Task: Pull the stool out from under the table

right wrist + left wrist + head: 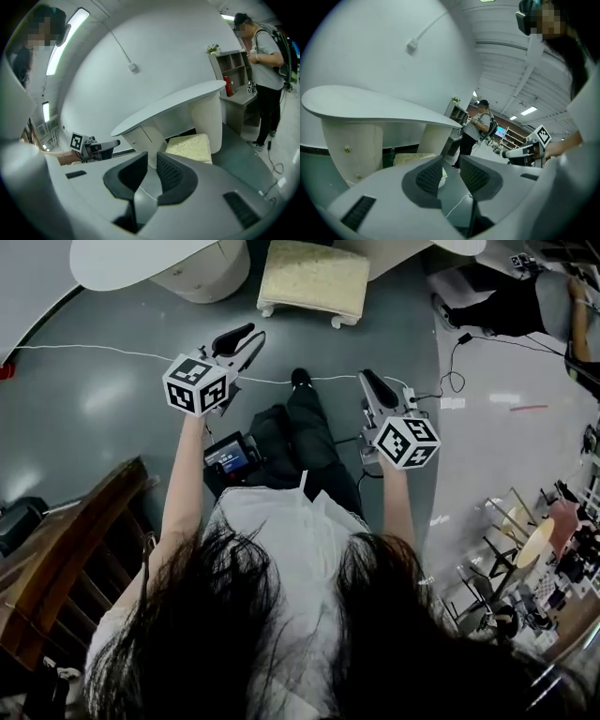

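The stool [314, 277] has a cream cushion on short white legs. It stands on the grey floor between the white table's [131, 259] pedestals, ahead of me. My left gripper [239, 338] is held up in the air well short of the stool, its jaws shut on nothing. My right gripper [375, 385] hangs beside it at about the same height, also shut and empty. In the left gripper view the stool [410, 158] shows just past the jaws [451, 164], under the table top [370, 105]. The right gripper [152, 161] points at the stool [190, 146] beside a ribbed pedestal [208, 119].
A white cable [112, 352] runs across the floor in front of my feet. A person in a grey shirt [267, 56] stands by a grey shelf unit [234, 70] right of the table. Dark wooden furniture [75, 559] is at my left, cluttered racks [534, 568] at my right.
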